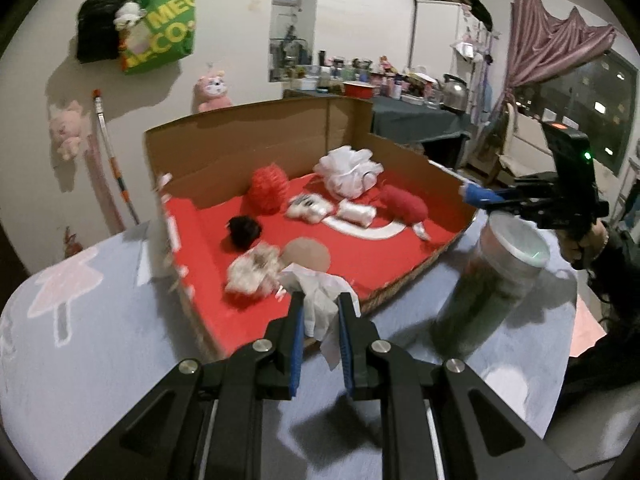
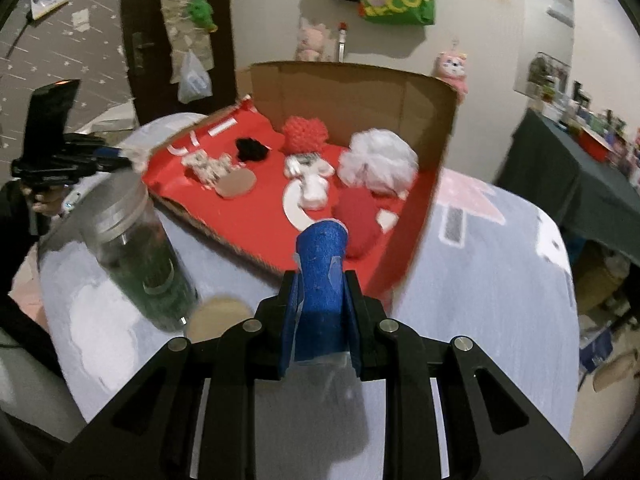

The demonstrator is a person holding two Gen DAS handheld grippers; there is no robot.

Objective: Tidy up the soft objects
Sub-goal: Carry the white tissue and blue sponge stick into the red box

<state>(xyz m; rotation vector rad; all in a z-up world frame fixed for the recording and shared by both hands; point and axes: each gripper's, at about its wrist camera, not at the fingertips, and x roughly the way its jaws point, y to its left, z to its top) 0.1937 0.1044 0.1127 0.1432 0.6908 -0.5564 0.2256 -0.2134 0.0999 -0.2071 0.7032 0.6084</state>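
Right now your left gripper (image 1: 320,312) is clamped on a crumpled white cloth (image 1: 320,300), its blue pads (image 1: 297,344) pressing the fabric from both sides, and it hangs over the near lip of the cardboard box (image 1: 248,136), which serves as the landmark for everything else. Your right gripper (image 2: 322,292) is closed around a blue roll (image 2: 322,264), held just outside the box's open front edge, with the roll's far end reaching over the red lining (image 2: 256,216). Inside the box, against the back wall, sit a red mesh puff (image 1: 270,188) and a white mesh puff (image 1: 347,172). In front of the white puff lie a small white stuffed piece with dark markings (image 1: 308,206), a white bundle (image 1: 356,214) beside it, and a red plush cushion (image 1: 402,206) towards the box's right wall. Nearer the front lip you have a black scrunchie (image 1: 244,230), a patterned white fabric wad (image 1: 252,268) and a round tan pad (image 1: 308,256), the wad and pad touching or nearly so; blur makes it hard to tell. Outside the box, off its right front corner, a glass jar (image 1: 492,284) with a metal rim stands on the pale blue tablecloth (image 1: 100,360), tilted in the fisheye views. A second tan pad (image 2: 220,314) lies on the cloth beside the jar's base.
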